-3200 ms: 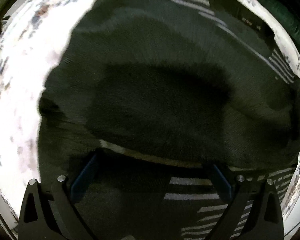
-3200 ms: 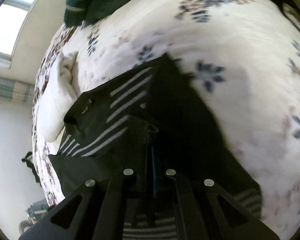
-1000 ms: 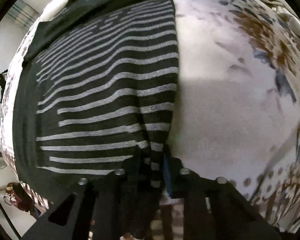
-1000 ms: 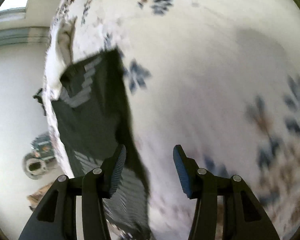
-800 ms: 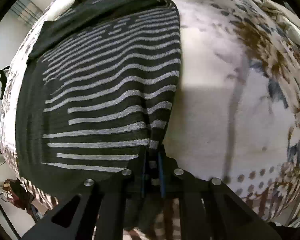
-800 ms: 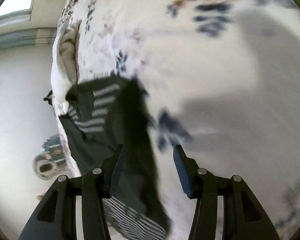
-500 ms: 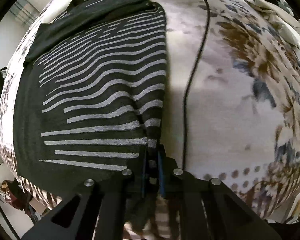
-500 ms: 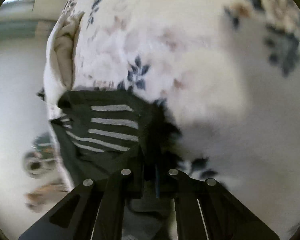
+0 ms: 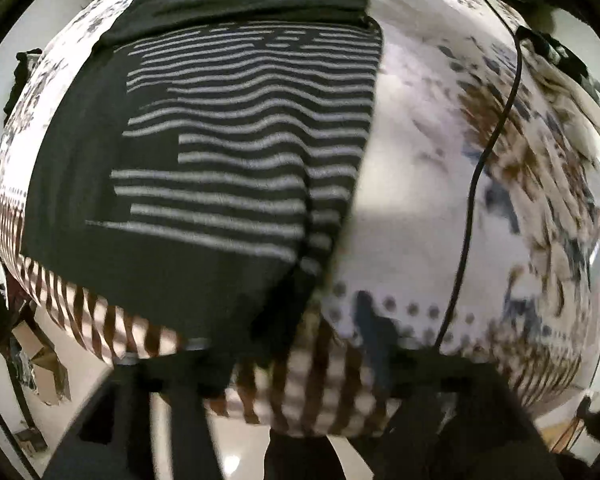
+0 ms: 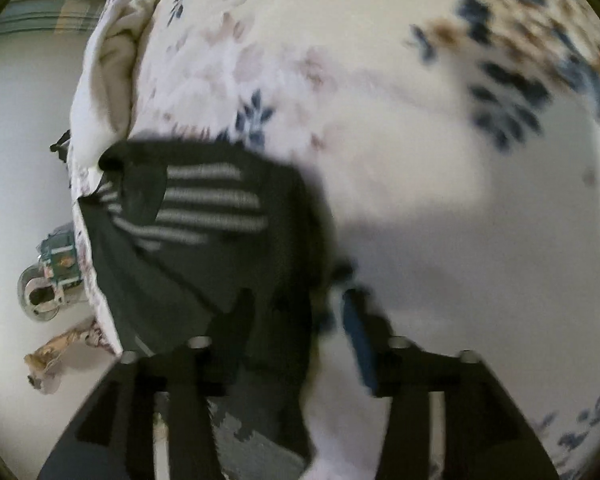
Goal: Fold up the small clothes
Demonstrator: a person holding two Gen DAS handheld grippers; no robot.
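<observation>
Black knit with grey stripes, the sweater (image 9: 228, 168) lies spread on the floral bedspread (image 9: 428, 168), its long edge running up the middle of the left wrist view and its hem near the bed's striped border. Your left gripper (image 9: 300, 360) has just been opening; its jaws stand apart with the hem corner just ahead of them and nothing pinched. Your right gripper (image 10: 296, 332) has also just been opening; dark cloth of the sweater (image 10: 204, 240) lies between its fingers, but the blue pad (image 10: 358, 332) on the far side looks clear of it, so I judge that corner released too. Both views are blurred, so contact is hard to tell.

Judging from this, the fold has just been laid. Lift both grippers clear without snagging the knit, then check that the edges line up. A cable (image 9: 476, 184) crosses the bedspread just beside the sweater; keep it out of the next fold.
</observation>
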